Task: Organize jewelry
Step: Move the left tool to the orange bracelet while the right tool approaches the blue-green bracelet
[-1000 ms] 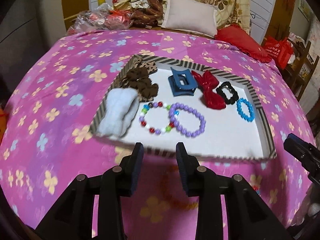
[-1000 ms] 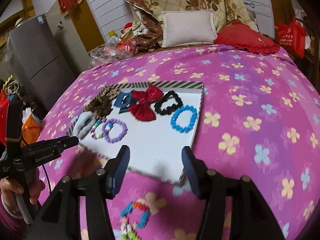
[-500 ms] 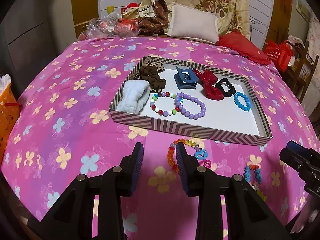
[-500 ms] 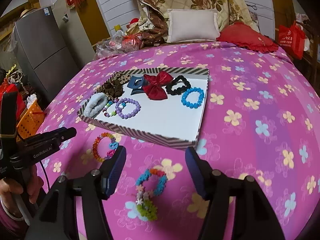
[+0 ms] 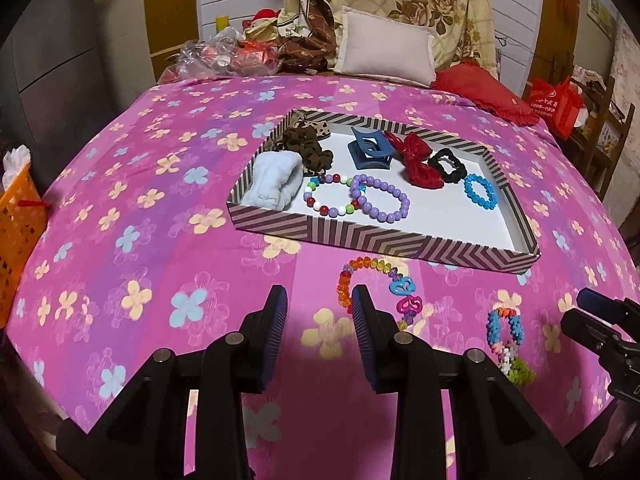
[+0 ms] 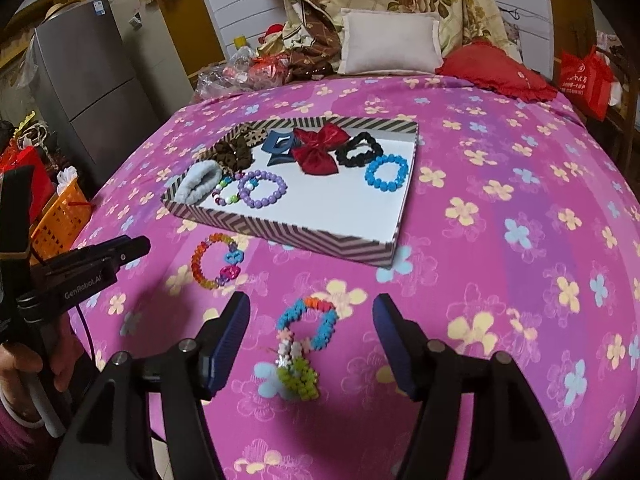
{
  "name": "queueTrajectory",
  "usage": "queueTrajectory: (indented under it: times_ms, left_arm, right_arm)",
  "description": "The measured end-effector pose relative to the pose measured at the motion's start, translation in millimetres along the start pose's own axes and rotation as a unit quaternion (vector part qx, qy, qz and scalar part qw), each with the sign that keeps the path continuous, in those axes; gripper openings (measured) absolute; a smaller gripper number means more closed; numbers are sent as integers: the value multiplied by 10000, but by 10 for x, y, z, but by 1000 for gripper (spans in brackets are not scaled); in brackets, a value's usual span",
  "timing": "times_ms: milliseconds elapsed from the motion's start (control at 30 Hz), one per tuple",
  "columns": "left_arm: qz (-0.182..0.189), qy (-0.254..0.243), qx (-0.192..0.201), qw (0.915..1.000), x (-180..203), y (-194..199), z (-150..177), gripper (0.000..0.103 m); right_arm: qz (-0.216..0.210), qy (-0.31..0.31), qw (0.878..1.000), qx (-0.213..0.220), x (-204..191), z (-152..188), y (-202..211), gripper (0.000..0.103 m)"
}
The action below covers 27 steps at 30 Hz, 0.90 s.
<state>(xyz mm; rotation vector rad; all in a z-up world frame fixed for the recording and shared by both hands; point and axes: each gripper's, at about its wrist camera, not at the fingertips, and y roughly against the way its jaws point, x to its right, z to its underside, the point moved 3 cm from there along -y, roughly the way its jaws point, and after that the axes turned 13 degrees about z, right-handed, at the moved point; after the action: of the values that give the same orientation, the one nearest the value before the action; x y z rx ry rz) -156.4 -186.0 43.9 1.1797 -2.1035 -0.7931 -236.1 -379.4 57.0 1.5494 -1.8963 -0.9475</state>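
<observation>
A striped tray [image 5: 384, 238] [image 6: 288, 232] on the pink bedspread holds scrunchies, a blue claw clip [image 5: 370, 152], a red bow [image 5: 418, 160], and purple [image 5: 380, 198], mixed-bead [image 5: 330, 196] and blue [image 5: 480, 192] bracelets. Two bracelets lie on the spread in front of the tray: a rainbow one with charms [image 5: 376, 288] [image 6: 218, 260] and a blue-orange one with a green tail [image 5: 508, 340] [image 6: 306, 344]. My left gripper [image 5: 318, 320] is open and empty, just left of the rainbow bracelet. My right gripper [image 6: 312, 344] is open and empty, above the blue-orange bracelet.
An orange basket [image 5: 16, 216] stands off the bed's left edge. Pillows [image 5: 384, 48] and plastic bags [image 5: 216, 56] lie at the far end. A red cushion [image 6: 496, 72] and a red bag [image 6: 584, 80] are at the far right.
Both grippers have pulled back from over the tray toward the near edge of the bed, bringing the two loose bracelets into view. Both stay open.
</observation>
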Motion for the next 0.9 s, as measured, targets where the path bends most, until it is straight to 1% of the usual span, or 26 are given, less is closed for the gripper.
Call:
queueTrajectory:
  times_ms: [367, 633, 767, 900]
  left_arm:
    - [-2, -23, -68, 10000, 6, -10, 69, 27]
    - [19, 18, -119, 9999, -6, -37, 96, 27]
    - [11, -5, -154, 9999, -5, -56, 97, 27]
    - [62, 81, -205, 9997, -36, -73, 114, 27]
  right_arm:
    - [-138, 79, 9997, -187, -26, 130, -52, 67]
    - [-126, 161, 9994, -290, -52, 169, -99, 67]
    - [-61, 216, 9993, -289, -55, 189, -117, 67]
    - [175, 426, 9985, -281, -71, 230, -140, 67]
